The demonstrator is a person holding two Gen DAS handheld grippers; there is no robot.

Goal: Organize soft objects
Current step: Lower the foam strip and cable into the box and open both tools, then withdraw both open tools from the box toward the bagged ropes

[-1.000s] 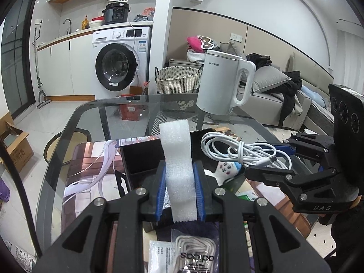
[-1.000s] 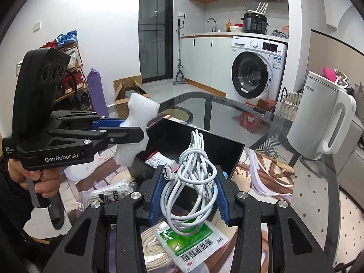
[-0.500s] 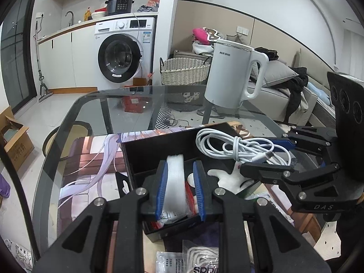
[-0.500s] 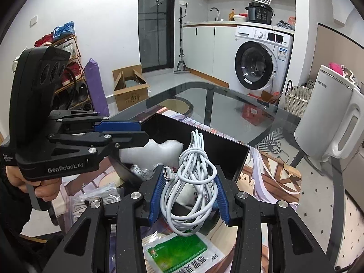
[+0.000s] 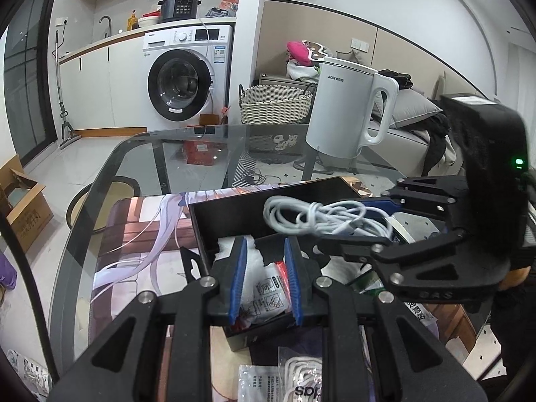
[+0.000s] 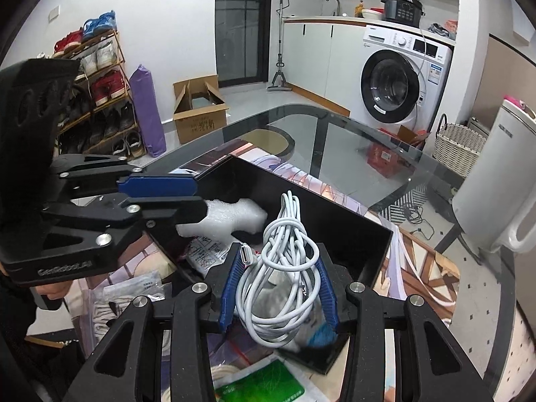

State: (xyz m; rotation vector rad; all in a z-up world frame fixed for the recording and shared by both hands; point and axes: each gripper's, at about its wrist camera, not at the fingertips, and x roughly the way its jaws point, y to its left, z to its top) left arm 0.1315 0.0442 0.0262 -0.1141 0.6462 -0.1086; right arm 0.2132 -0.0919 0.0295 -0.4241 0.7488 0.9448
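A black open box sits on a glass table, over a printed mat. The left gripper reaches into the box's near end, its blue pads clenched on a white foam piece that lies inside the box beside some small packets. The right gripper hovers over the box, its pads grasping a coiled white charging cable. A white kettle stands at the table's far right. More packets lie on the table near the box.
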